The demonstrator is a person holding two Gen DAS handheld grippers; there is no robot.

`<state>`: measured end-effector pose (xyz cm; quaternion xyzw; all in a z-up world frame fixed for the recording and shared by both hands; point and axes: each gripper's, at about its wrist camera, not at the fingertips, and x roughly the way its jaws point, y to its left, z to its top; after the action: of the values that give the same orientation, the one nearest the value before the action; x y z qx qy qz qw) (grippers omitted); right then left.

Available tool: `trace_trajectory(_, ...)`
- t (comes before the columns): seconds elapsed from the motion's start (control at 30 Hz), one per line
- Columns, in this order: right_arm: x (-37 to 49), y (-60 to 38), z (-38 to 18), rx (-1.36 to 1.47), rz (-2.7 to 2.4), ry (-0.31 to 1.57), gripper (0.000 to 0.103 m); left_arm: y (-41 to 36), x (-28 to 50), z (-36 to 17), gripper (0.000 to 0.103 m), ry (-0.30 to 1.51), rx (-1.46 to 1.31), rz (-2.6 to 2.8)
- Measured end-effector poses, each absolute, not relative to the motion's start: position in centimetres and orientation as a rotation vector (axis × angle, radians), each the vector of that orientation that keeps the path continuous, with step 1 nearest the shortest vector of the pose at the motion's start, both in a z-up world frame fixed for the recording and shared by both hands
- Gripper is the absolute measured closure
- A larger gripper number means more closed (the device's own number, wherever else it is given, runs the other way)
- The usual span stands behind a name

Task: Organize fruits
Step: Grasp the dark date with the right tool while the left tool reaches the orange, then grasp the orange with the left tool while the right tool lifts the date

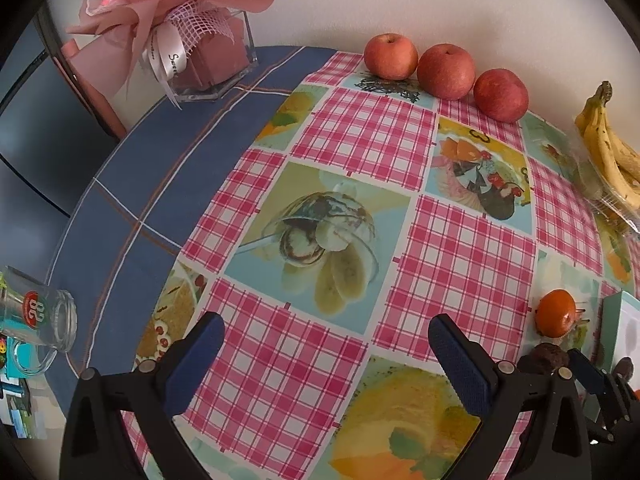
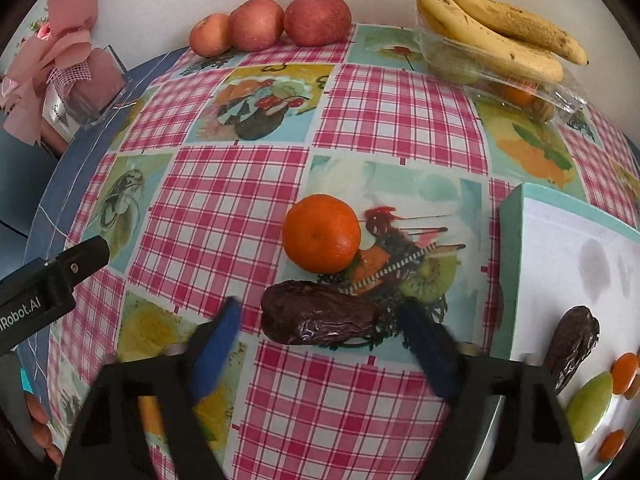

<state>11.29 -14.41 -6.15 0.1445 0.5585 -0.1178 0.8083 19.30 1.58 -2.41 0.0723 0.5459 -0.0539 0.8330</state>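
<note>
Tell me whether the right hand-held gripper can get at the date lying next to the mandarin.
Probably yes. The date lies between the fingers of the right hand-held gripper, whose pads do not yet touch it. The mandarin sits just beyond, clear of the fingers.

Glossy tablecloth (image 2: 248,208) (wrinkled date (image 2: 320,318)).
</note>
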Motion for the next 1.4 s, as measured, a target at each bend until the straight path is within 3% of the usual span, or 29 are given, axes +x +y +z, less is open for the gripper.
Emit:
trace_trajectory(0.07,11.2,-14.4,-6.0,0.3,-0.259,1.193,0.036,1.5,19.3,-2.3,0.0,1.155,0.155,-0.112)
trace_trajectory(0.13,11.2,-14.5,-5.9,0.309,-0.254,1.19,0.045,1.5,19.3,-2.2,0.0,1.153,0.156,-0.112)
trace_trajectory(0.6,10.1,-16.2,-2.1,0.353,-0.246,1.119,0.045,0.1,18.6,-1.4,0.0,1.156,0.146,-0.148)
trace_trajectory(1.03,4.9,-25.4,2.3,0.397,-0.463,1.024,0.045,-5.2,17.2,-1.0,0.002,1.167,0.016,-0.312)
trace_trajectory(1.1,3.6,-27.1,2.9,0.421,-0.503,1.008,0.045,-6.4,16.8,-1.2,0.006,1.169,0.014,-0.344)
trace_trajectory(1.17,2.5,-28.4,3.2,0.442,-0.53,0.996,0.045,-7.8,16.4,-1.3,0.018,1.167,0.022,-0.36)
trace_trajectory(1.3,1.0,-30.4,3.6,0.479,-0.564,0.979,0.045,-10.1,16.0,-1.7,0.026,1.158,0.018,-0.407)
trace_trajectory(1.4,0.3,-31.4,3.5,0.492,-0.571,0.972,0.045,-11.7,15.9,-2.4,0.038,1.162,0.045,-0.431)
